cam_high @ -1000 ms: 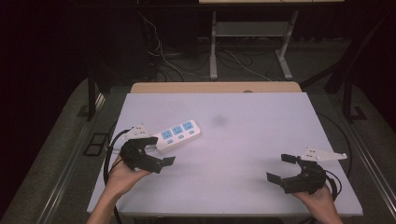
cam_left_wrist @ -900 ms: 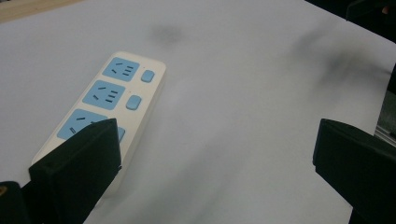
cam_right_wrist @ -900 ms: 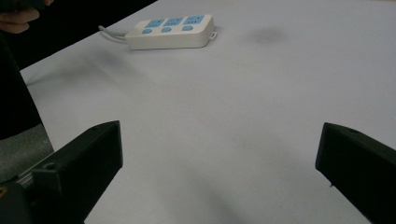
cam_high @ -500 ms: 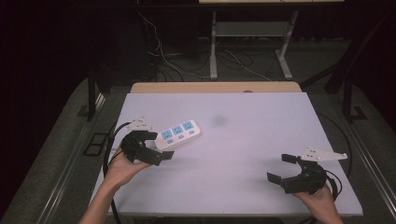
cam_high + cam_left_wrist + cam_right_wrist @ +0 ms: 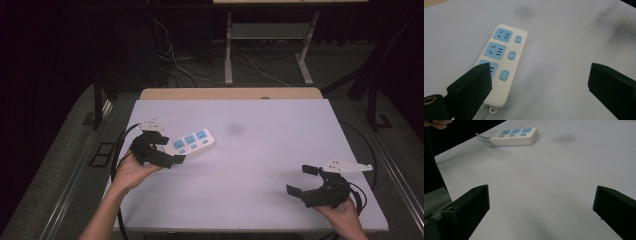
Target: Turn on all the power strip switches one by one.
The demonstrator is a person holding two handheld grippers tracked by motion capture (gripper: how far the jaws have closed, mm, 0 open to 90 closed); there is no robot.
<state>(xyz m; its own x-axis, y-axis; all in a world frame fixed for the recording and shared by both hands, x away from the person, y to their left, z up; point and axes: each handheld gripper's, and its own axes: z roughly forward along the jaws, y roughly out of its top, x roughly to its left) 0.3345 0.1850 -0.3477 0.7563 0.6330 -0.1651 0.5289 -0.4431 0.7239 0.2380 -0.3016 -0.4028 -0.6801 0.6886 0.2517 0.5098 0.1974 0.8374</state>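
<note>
A white power strip (image 5: 192,141) with three blue sockets and blue switches lies on the left part of the white table (image 5: 260,150). My left gripper (image 5: 170,150) stands open at the strip's near end, one jaw over its last socket and nothing between the jaws. In the left gripper view the power strip (image 5: 501,57) runs away from the left jaw, and the left gripper (image 5: 540,75) gapes wide. My right gripper (image 5: 300,180) rests open near the table's front right corner. From the right gripper (image 5: 541,195), the power strip (image 5: 515,135) lies far off.
A faint dark smudge (image 5: 234,128) marks the table beyond the strip. A tan board edge (image 5: 230,93) borders the table's far side. Cables (image 5: 190,65) and metal desk legs (image 5: 229,55) stand on the floor behind. The strip's cord (image 5: 482,137) leads off its left end.
My left gripper has moved forward and slightly right, up to the near end of the power strip. The right gripper has stayed put.
</note>
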